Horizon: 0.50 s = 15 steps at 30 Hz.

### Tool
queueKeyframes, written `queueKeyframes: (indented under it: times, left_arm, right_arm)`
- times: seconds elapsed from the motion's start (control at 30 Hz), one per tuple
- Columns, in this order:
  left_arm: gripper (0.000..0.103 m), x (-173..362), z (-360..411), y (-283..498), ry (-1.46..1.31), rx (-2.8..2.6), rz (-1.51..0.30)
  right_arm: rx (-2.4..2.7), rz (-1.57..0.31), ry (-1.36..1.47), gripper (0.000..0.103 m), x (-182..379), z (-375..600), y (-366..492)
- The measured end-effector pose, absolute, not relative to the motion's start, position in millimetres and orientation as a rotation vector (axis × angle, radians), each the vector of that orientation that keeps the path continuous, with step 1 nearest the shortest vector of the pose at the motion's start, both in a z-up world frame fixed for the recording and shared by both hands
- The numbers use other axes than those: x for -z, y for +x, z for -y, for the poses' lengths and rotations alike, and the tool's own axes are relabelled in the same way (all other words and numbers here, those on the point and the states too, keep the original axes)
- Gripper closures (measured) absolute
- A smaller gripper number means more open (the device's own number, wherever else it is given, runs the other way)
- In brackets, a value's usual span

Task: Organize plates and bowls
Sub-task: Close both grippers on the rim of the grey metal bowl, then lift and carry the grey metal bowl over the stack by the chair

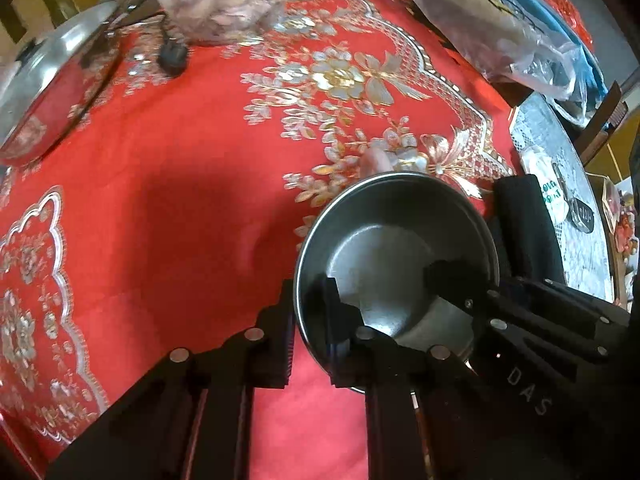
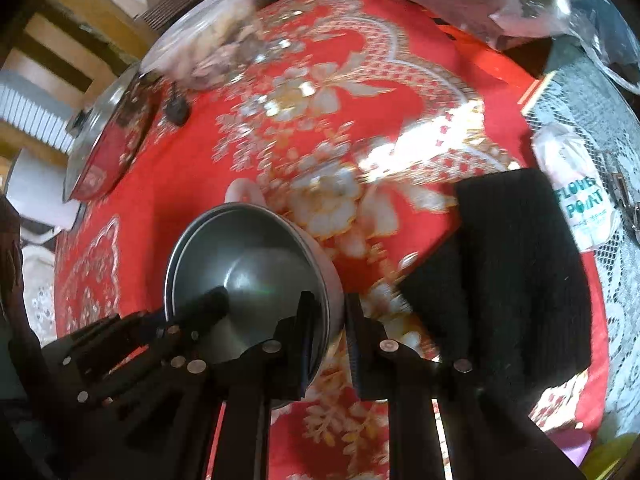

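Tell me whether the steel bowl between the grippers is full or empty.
Empty: the steel bowl shows bare metal inside in both views, with only gripper fingers over its rim. A second rim suggests another bowl nested beneath.

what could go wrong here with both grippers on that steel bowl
1. Both the left gripper and the right gripper straddle the rim of the same steel bowl, on opposite sides. If the hands pull unevenly, the bowl may tilt or slip free.
2. A second rim shows at the far edge, so it looks like nested bowls; the lower one could drop when lifted.
3. The black cloth lies close beside it and could snag.
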<state>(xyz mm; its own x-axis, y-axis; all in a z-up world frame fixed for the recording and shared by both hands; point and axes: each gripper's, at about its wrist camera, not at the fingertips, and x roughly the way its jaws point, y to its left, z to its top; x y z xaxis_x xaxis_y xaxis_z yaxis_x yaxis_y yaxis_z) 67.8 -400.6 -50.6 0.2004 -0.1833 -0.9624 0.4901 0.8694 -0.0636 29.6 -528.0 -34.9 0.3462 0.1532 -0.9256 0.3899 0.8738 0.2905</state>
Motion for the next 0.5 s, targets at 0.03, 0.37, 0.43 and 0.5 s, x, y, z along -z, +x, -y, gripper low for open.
queueKeyframes:
  times: [0.03, 0.37, 0.43, 0.5]
  left_arm:
    - [0.093, 48, 391, 67, 0.269, 0.472, -1.286]
    - [0.093, 14, 309, 81, 0.205, 0.368, -1.267]
    - [0.093, 9, 284, 83, 0.173, 0.34, -1.269]
    - [0.093, 4, 263, 83, 0.151, 0.314, -1.265]
  right_arm:
    - [0.153, -1.221, 0.509, 0.088, 33, 522, 30]
    - [0.023, -1.223, 0.443, 0.087, 7, 440, 49]
    - [-0.014, -1.226, 0.415, 0.087, 2, 417, 55]
    - [-0.048, -1.229, 0.394, 0.087, -3, 395, 61]
